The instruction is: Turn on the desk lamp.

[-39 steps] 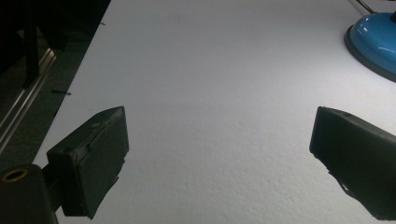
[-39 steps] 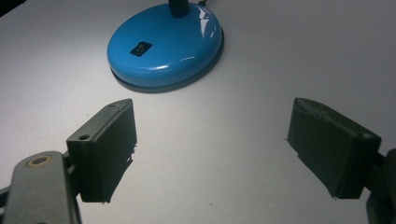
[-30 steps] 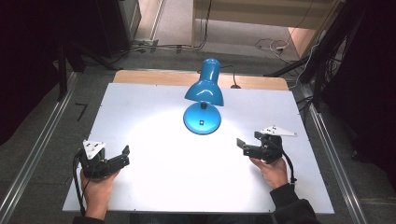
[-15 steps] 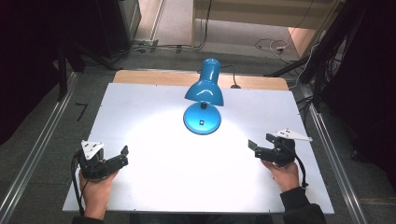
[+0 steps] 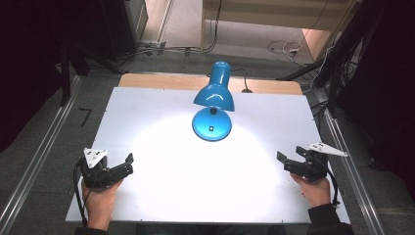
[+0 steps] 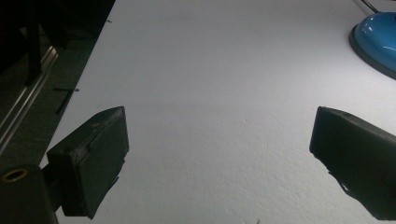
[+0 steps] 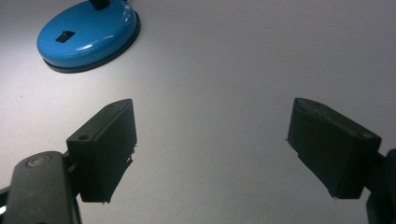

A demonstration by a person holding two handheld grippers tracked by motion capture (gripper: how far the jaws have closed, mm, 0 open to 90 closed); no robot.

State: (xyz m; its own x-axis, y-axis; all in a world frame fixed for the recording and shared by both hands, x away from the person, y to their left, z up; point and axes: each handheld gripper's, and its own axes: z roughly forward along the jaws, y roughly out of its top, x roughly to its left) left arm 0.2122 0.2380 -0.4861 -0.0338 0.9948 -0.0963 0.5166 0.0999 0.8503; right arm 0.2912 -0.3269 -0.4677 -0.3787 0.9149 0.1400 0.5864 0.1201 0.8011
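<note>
A: The desk [image 5: 161, 127] is the biggest thing: a flat, matte white board with a wooden strip along its 12 o'clock edge, seen in the high view.

B: And the lamp [image 5: 214, 105]?

A: Glossy blue, with a round domed base and a bell-shaped shade, standing toward 12 o'clock from the desk's centre and casting a bright pool of light. The right gripper view shows a small black switch on its base; the left gripper view catches just the base's rim.

B: The grippers?

A: The left gripper [image 5: 128, 165] sits at 8 o'clock, the right gripper [image 5: 282, 161] at 4 o'clock, both well apart from the lamp. Each has its blocky black jaws spread wide, holding nothing.
</note>
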